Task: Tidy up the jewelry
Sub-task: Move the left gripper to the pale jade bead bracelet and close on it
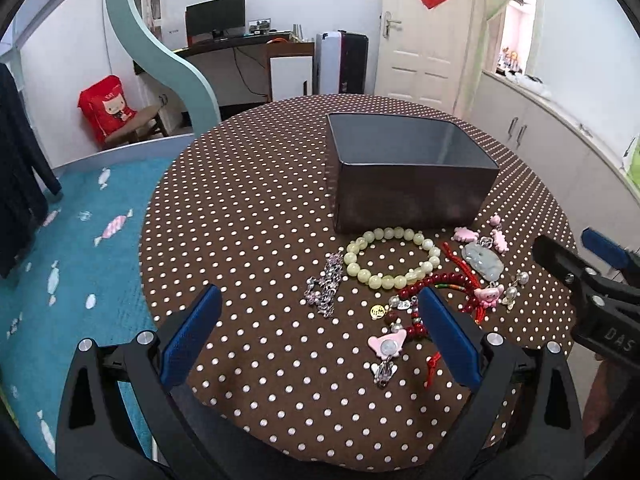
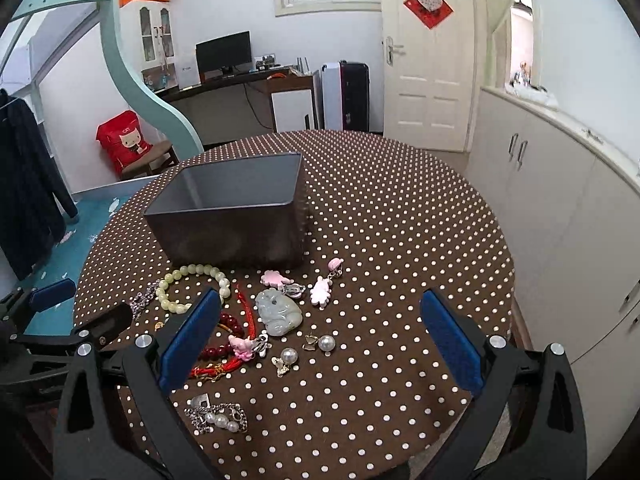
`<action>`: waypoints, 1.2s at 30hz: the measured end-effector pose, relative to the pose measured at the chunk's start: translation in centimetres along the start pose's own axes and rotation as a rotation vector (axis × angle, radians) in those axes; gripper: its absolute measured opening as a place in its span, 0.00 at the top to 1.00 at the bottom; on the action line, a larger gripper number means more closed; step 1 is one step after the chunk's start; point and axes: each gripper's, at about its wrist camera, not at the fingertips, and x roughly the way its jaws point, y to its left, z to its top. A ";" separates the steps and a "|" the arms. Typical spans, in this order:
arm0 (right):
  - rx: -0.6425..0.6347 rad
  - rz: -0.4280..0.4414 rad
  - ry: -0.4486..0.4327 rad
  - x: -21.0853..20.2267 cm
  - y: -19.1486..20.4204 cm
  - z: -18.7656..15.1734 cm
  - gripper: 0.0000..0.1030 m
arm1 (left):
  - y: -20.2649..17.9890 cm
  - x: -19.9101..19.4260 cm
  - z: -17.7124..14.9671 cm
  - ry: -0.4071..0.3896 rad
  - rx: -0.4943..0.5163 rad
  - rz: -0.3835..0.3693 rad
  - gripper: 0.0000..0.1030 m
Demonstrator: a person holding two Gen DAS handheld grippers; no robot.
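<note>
A dark grey open box (image 1: pixel 408 184) (image 2: pixel 236 220) stands on the round polka-dot table (image 1: pixel 260 208) (image 2: pixel 400 220). In front of it lies loose jewelry: a pale green bead bracelet (image 1: pixel 394 258) (image 2: pixel 192 286), a silver chain (image 1: pixel 326 284), a jade pendant (image 1: pixel 482 260) (image 2: pixel 280 312), red beads with red cord (image 1: pixel 444 284) (image 2: pixel 224 344), pink charms (image 1: pixel 466 234) (image 2: pixel 320 292), pearl earrings (image 2: pixel 326 343) and a pearl-and-chain piece (image 2: pixel 218 418). My left gripper (image 1: pixel 320 336) is open above the table's near side. My right gripper (image 2: pixel 320 340) is open over the pearl earrings; it also shows in the left wrist view (image 1: pixel 580 264).
The table's edge drops off to a blue carpet (image 1: pixel 72 260) on the left. White cabinets (image 2: pixel 560 208) run along the right wall. A desk with a monitor (image 1: pixel 216 16) and a white door (image 1: pixel 424 32) stand behind.
</note>
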 end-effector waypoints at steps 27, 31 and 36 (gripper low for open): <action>0.001 -0.018 0.079 3.4 -1.6 -0.7 0.06 | -2.8 8.4 3.8 0.069 0.328 -0.079 0.73; 0.005 -0.017 0.084 3.6 -1.8 -0.3 0.07 | -2.9 9.2 3.9 0.089 0.356 -0.105 0.85; -0.009 0.014 0.079 3.6 -1.5 -0.1 0.07 | -2.9 9.3 4.0 0.105 0.362 -0.133 0.91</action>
